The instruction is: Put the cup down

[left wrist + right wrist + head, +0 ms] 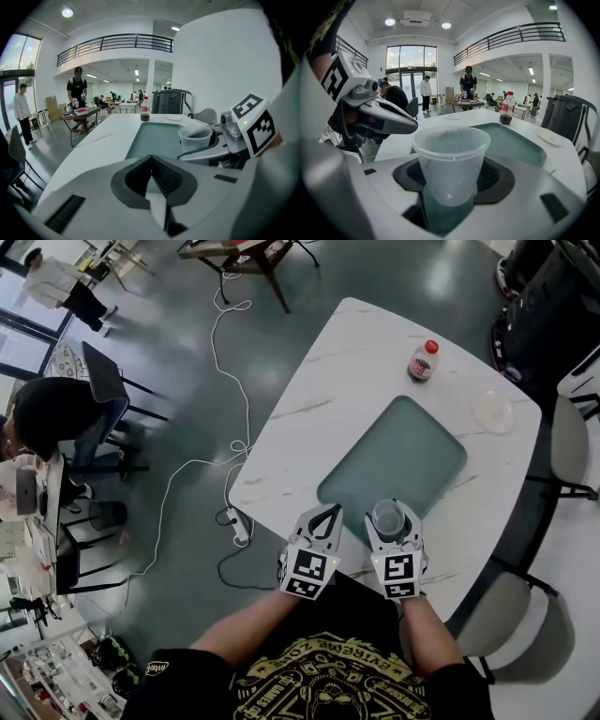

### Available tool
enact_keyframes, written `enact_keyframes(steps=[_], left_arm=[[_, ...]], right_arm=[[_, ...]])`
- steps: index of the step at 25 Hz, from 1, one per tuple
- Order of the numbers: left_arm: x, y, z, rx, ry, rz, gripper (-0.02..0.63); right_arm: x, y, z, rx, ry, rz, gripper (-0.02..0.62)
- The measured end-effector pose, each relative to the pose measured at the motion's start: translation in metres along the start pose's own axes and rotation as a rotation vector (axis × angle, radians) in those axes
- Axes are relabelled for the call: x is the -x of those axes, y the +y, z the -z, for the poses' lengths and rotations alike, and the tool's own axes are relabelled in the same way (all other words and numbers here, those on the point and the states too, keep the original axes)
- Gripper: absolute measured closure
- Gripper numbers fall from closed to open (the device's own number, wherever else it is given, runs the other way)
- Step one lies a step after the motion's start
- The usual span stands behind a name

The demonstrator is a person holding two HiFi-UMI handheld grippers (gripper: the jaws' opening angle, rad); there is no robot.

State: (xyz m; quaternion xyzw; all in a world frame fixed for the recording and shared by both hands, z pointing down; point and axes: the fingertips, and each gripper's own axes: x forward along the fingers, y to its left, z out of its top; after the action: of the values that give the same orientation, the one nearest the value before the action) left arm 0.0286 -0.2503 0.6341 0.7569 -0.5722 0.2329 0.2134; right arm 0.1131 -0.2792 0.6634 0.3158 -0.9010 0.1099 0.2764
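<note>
A clear plastic cup (387, 517) stands upright between the jaws of my right gripper (389, 513), which is shut on its lower wall. In the right gripper view the cup (451, 161) looks empty and hangs just over the near edge of a green mat (518, 140). In the head view the mat (394, 451) lies on a white marble table (319, 399). My left gripper (330, 512) hovers just left of the cup, its jaws shut on nothing, tips touching. In the left gripper view the cup (194, 137) shows to the right of that gripper (152, 165).
A small bottle with a red cap (424, 360) stands past the mat's far edge. A clear shallow dish (492, 411) lies at the table's right corner. Chairs (572, 442) stand to the right. A white cable (230, 446) and power strip (236, 524) lie on the floor left of the table.
</note>
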Motion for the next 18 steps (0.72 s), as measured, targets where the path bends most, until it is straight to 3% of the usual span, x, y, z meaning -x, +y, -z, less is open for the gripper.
enact_keyframes(steps=[18], left_arm=[[-0.0073, -0.0059, 0.0059, -0.005, 0.020, 0.024, 0.598]], right_arm=[[-0.0071, 0.0039, 0.0089, 0.012, 0.008, -0.010, 0.330]])
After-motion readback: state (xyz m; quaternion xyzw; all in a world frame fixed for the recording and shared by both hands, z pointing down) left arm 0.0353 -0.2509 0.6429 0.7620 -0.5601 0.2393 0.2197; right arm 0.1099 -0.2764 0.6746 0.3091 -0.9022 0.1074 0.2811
